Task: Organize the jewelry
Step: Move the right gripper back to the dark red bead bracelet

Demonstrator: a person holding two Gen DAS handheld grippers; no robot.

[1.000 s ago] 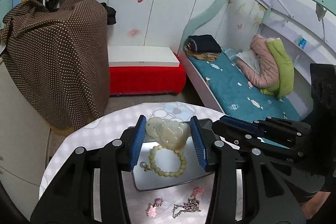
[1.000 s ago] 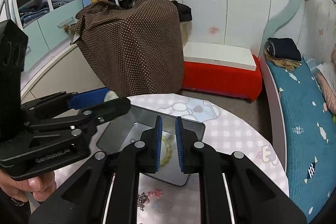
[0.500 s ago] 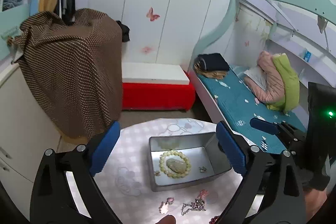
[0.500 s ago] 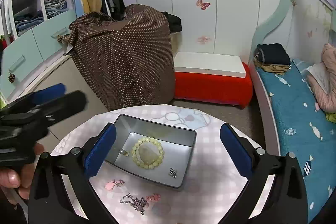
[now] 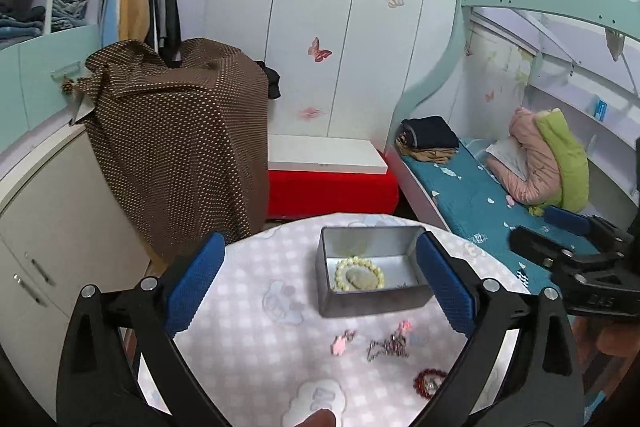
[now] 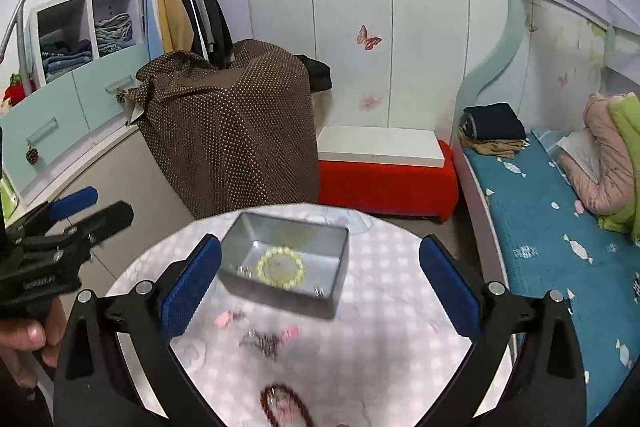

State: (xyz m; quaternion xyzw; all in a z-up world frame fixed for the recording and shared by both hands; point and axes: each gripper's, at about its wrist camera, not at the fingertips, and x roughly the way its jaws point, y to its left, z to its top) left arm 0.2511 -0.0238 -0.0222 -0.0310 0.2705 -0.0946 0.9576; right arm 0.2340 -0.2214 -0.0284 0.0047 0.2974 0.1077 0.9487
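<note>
A grey metal box (image 5: 372, 297) (image 6: 280, 291) stands on a round table with a pale checked cloth (image 5: 248, 307) (image 6: 384, 339). In it lie a pale green bead bracelet (image 5: 342, 269) (image 6: 262, 267) and a jade pendant (image 5: 360, 277). In front of the box lie pink charms (image 5: 340, 343) (image 6: 222, 319), a silver chain (image 5: 386, 347) (image 6: 260, 341) and a dark red bead bracelet (image 5: 430, 383) (image 6: 284, 407). My left gripper (image 5: 318, 291) is open and empty above the table. My right gripper (image 6: 320, 287) is open and empty, also raised over the table.
A brown dotted cloth covers furniture (image 5: 176, 147) behind the table. A red bench with a white top (image 5: 328, 171) stands at the back. A bed with a teal cover (image 5: 472, 195) is on the right. Wardrobe shelves (image 6: 76, 43) are on the left.
A second ago my left gripper held the jade pendant over the box and my right was shut. Both opened, the pendant now lies in the box, and both grippers pulled up and back.
</note>
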